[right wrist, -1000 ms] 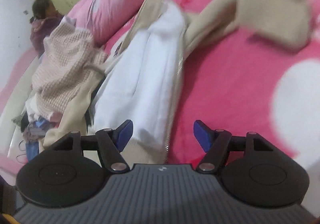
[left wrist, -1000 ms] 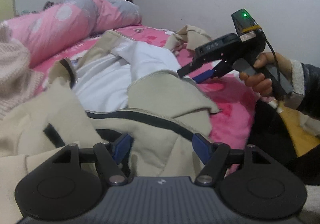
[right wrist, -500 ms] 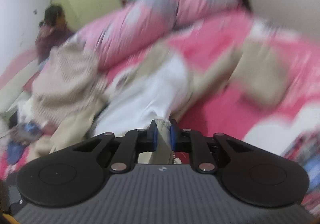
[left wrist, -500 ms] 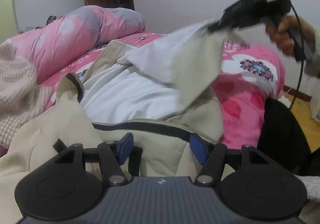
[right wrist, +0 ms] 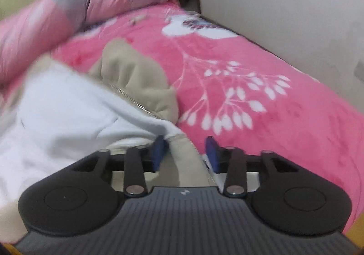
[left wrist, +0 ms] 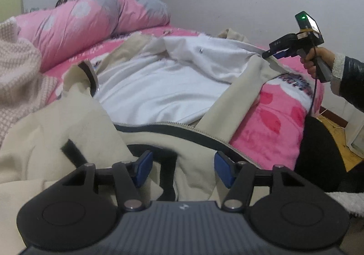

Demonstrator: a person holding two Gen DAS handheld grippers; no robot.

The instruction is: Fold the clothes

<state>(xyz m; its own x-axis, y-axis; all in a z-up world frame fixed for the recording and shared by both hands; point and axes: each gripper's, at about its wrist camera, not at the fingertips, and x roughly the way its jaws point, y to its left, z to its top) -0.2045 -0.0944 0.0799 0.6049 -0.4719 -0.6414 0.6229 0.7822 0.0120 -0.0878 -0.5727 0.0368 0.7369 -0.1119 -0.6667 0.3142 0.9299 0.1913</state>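
Now the beige jacket point(left wrist: 75, 132) with its white lining point(left wrist: 154, 86) lies spread open across the pink bed point(left wrist: 273, 123). Over its near hem the left tool point(left wrist: 182, 168) hangs with jaws apart, pressing nothing. At the bed's far edge the right tool point(right wrist: 185, 150) has just been opening; the jacket's zipper edge point(right wrist: 188, 159) lies loosely between its parted pads.

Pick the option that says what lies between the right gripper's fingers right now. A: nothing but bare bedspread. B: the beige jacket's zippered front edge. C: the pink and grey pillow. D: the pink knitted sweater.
B: in the right wrist view the beige jacket runs its zippered edge up between the blue pads of the right gripper, whose jaws have just been opening and stand apart from the cloth.
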